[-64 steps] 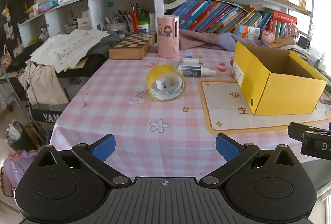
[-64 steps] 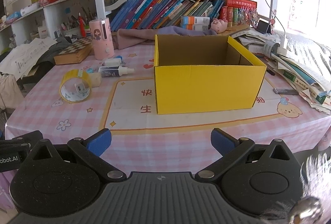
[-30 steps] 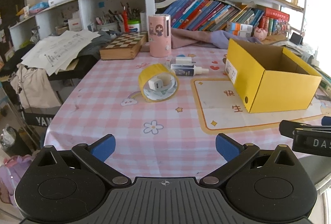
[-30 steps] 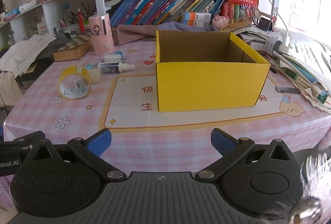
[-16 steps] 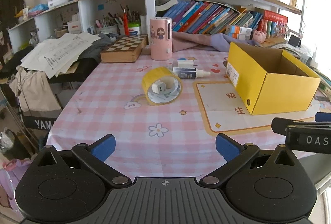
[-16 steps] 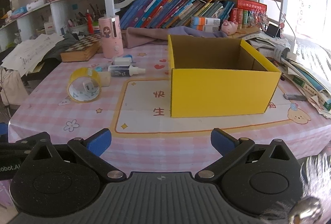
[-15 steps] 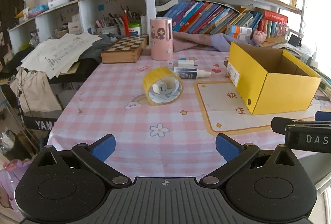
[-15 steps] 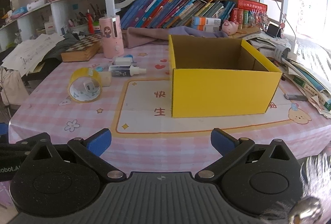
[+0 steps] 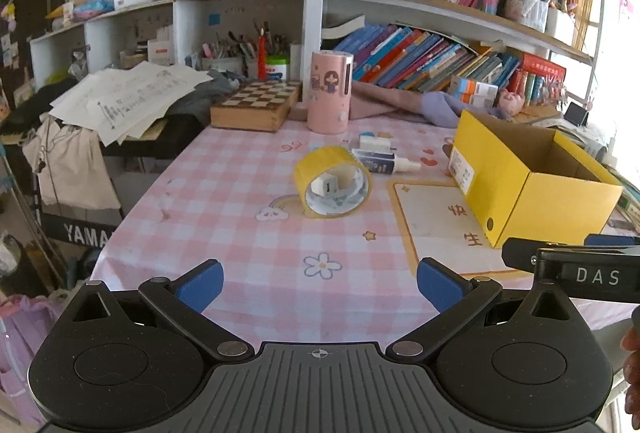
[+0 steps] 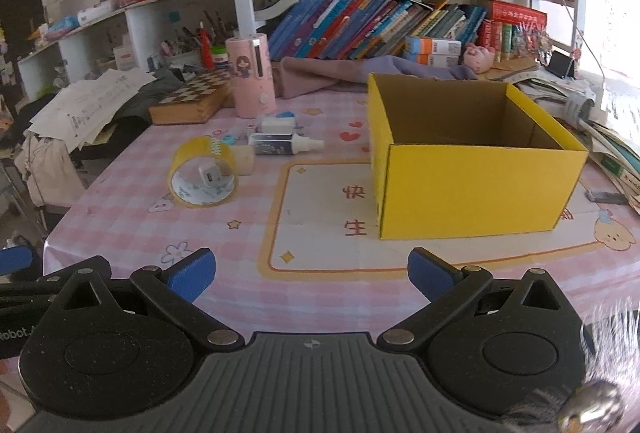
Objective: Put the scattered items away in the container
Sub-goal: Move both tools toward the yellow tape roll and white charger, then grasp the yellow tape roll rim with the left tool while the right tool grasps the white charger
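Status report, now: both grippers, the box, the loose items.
Left gripper and right gripper open, holding nothing. Box looks empty. Tape roll, bottle on table, untouched. Path to them unobstructed.

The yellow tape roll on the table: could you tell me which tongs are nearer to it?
Left. The left tongs face the yellow tape roll almost straight ahead. The right tongs point at the yellow box, with the roll off to their left.
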